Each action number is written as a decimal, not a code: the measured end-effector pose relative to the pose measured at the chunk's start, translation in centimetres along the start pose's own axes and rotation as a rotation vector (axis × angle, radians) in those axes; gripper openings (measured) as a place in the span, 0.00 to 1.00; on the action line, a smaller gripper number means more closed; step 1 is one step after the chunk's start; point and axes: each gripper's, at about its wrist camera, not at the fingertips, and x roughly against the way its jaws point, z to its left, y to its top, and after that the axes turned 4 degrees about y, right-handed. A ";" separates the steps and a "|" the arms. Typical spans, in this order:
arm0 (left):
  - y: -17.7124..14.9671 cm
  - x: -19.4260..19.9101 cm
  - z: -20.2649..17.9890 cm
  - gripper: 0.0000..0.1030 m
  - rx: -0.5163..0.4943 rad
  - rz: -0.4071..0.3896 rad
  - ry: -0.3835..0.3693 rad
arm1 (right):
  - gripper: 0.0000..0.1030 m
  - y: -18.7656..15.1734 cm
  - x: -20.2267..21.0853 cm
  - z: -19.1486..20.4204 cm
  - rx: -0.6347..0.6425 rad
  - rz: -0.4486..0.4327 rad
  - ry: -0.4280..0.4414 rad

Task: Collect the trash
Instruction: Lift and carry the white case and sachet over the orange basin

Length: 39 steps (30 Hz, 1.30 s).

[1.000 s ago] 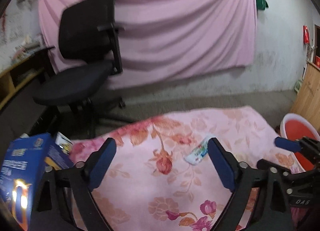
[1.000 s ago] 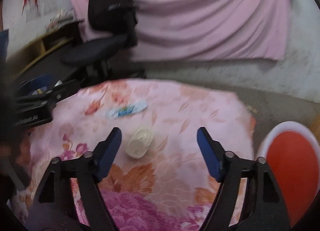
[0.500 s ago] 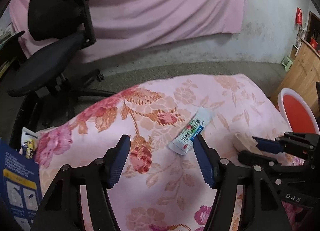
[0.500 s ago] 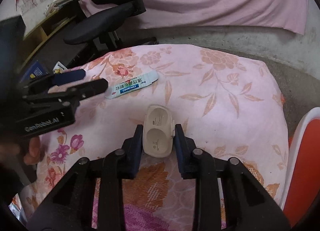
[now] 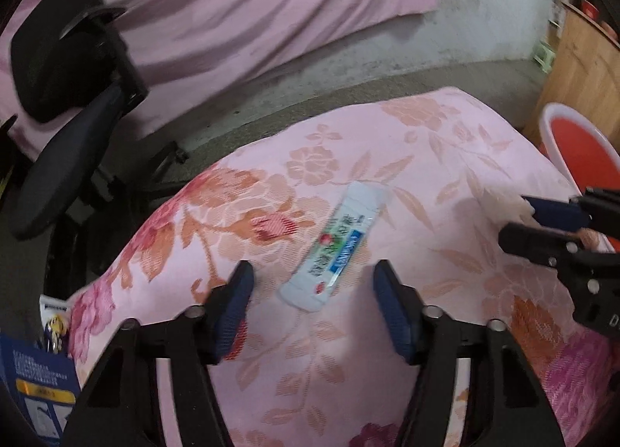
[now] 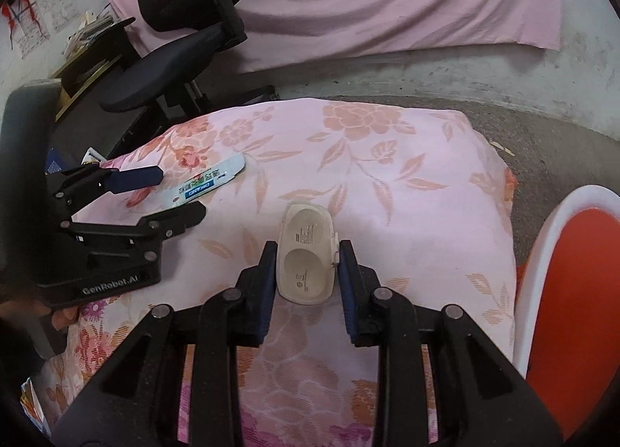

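Observation:
A flattened white toothpaste tube [image 5: 336, 247] lies on the pink floral cloth [image 5: 426, 145]. My left gripper [image 5: 312, 284] is open, its blue pads on either side of the tube's near end, not touching it. The tube also shows in the right wrist view [image 6: 209, 183]. My right gripper [image 6: 307, 253] is shut on a cream plastic case [image 6: 306, 253] that rests on the cloth [image 6: 387, 160]. The left gripper shows at the left of the right wrist view [image 6: 170, 193].
A red bin with a white rim [image 6: 573, 292] stands beside the table at the right, also in the left wrist view [image 5: 577, 148]. A black office chair [image 5: 73, 106] stands behind at the left. A blue box [image 5: 35, 389] sits at the lower left.
My left gripper has moved forward and lower until its pads flank the tube. My right gripper has closed on the cream case and holds it.

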 end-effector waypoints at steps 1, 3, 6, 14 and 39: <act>0.0 0.0 -0.1 0.36 -0.007 0.002 -0.021 | 0.51 0.1 -0.1 0.0 -0.004 -0.002 0.000; -0.1 -0.1 -0.3 0.24 -0.018 0.005 -0.049 | 0.51 0.0 0.2 -0.3 -0.011 -0.010 -0.003; -0.1 -0.2 -0.4 0.18 -0.014 0.006 -0.048 | 0.51 0.0 0.4 -0.2 -0.015 -0.026 -0.006; -0.8 4.0 -0.1 0.16 0.170 -0.111 -0.090 | 0.51 -0.5 2.7 -0.3 -0.018 -0.139 -0.008; 0.9 25.3 -12.7 0.16 0.098 -0.905 -0.118 | 0.51 -8.4 24.6 -3.0 0.039 -1.003 -0.284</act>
